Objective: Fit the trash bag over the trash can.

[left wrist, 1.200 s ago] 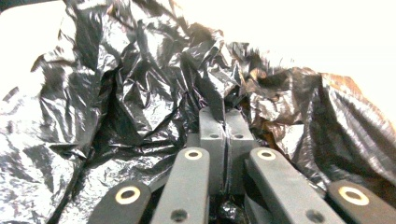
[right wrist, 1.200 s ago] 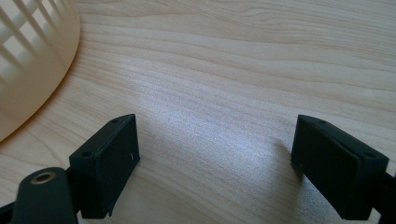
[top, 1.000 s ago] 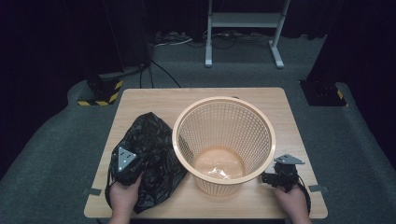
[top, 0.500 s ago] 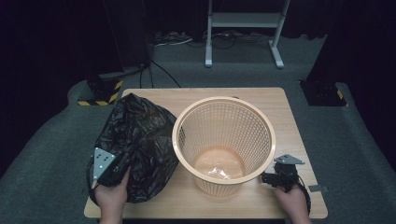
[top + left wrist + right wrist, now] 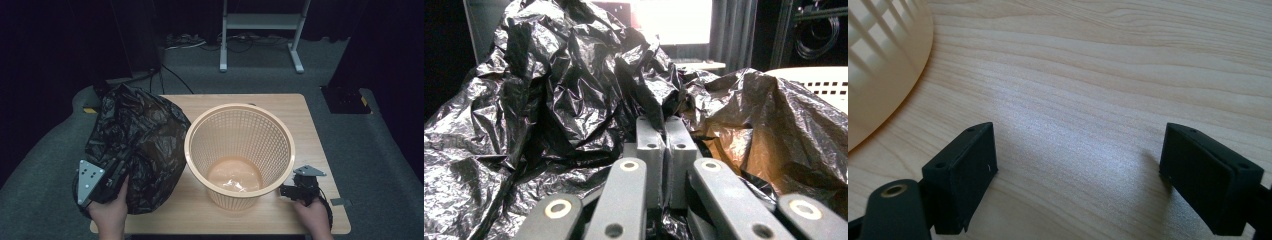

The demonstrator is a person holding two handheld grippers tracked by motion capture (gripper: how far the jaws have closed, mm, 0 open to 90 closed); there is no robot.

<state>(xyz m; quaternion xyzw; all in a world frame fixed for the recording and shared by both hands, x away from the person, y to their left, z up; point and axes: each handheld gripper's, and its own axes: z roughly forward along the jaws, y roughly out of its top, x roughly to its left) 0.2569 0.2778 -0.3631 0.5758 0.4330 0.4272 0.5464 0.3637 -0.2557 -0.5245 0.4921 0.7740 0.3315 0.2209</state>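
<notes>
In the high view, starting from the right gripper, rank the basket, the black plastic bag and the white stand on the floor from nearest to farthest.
1. basket: just left of the right gripper, mid-table.
2. black plastic bag: beyond the basket, at the table's left edge.
3. white stand: on the floor behind the table, at the top of the view.

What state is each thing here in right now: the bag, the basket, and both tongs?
Black plastic bag: crumpled, partly spread, pinched at one fold.
Basket: upright on the table, unlined.
Left tongs: shut on the bag.
Right tongs: open, nothing between them, beside the basket.
</notes>
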